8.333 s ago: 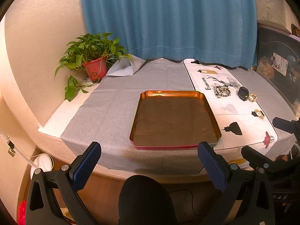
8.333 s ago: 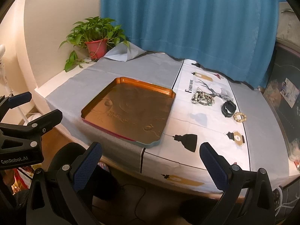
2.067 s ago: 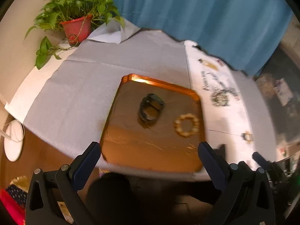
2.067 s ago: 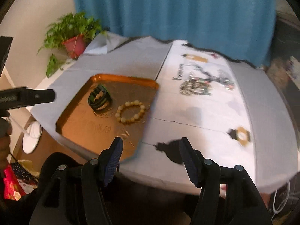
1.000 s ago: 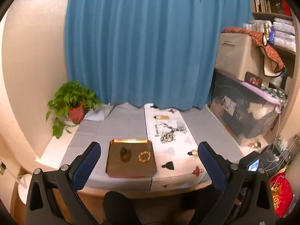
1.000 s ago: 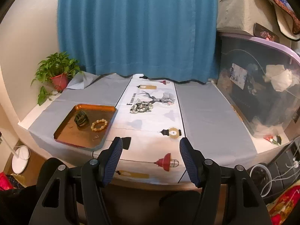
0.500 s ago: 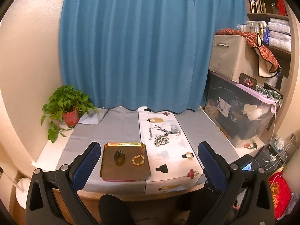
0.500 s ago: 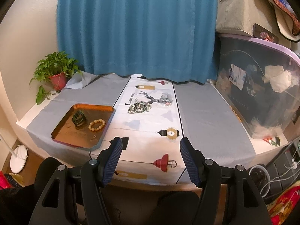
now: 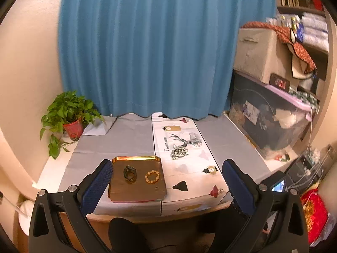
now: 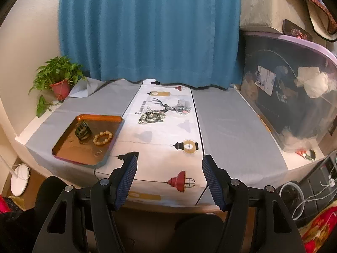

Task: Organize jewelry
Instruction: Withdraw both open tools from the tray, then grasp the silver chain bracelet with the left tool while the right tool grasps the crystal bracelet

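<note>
Jewelry heap [image 10: 152, 115] beyond right hand-held gripper [image 10: 169, 168]

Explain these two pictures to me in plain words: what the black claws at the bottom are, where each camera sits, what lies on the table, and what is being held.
There is no robot here: a person holds a two-finger claw in each hand, and a wide-angle camera on each looks forward along its fingers. One picture comes from the left claw, the other from the right claw. Both claws are open and hold nothing.

On the cloth-covered table lies a shallow orange metal tray. In it sit a dark chunky bracelet and a pale beaded bracelet, side by side. Beyond the tray, on the white printed runner, a tangled pile of silvery jewelry waits outside the tray. A potted green plant stands in the far corner.
</note>
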The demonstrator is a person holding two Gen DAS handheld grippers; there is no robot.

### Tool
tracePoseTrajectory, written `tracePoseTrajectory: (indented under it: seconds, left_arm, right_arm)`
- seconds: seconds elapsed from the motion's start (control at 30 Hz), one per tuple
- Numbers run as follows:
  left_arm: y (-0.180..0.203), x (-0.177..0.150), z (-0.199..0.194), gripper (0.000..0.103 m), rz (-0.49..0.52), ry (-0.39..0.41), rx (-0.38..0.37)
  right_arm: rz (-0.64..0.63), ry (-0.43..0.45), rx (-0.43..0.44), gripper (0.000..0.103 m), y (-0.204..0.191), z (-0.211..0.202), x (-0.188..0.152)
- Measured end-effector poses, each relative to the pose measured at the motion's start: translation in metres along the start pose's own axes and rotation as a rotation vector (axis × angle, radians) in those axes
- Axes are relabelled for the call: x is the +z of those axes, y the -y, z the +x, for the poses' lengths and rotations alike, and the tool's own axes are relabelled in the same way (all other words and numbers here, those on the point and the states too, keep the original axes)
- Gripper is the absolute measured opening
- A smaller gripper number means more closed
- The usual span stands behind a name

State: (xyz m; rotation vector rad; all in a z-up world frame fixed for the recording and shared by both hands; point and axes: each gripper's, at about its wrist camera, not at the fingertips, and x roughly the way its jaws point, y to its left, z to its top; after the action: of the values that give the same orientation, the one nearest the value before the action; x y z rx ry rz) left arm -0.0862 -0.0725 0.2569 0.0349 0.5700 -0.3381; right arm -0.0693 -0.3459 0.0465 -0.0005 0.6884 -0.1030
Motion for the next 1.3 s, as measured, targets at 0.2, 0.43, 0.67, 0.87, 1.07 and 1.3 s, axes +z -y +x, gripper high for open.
tracePoseTrajectory:
  seconds: [0.2, 0.43, 0.67, 0.87, 1.07, 1.3]
  left_arm:
    - [0.004, 0.004, 0.038, 0.103, 0.009, -0.050, 0.006]
    - [-0.007, -0.002, 0.138, 0.103, 0.023, -0.177, 0.049]
    - [-0.012, -0.021, 0.273, 0.103, 0.053, -0.330, 0.033]
    - [0.001, -0.052, 0.411, 0.103, 0.159, -0.508, 0.041]
    - [0.002, -0.054, 0.496, 0.103, 0.122, -0.562, 0.021]
    - [-0.002, -0.055, 0.559, 0.101, 0.125, -0.620, 0.030]
  right_arm:
    - [0.014, -0.030, -0.001, 0.065, 0.008, 0.023, 0.002]
    - [0.080, -0.077, -0.013, 0.065, 0.032, 0.060, -0.003]
    - [0.171, -0.114, -0.020, 0.066, 0.076, 0.122, 0.001]
    - [0.168, -0.142, -0.016, 0.066, 0.097, 0.193, 0.020]
    - [0.147, -0.144, -0.015, 0.066, 0.104, 0.261, 0.040]
    - [0.134, -0.168, -0.018, 0.066, 0.107, 0.329, 0.053]
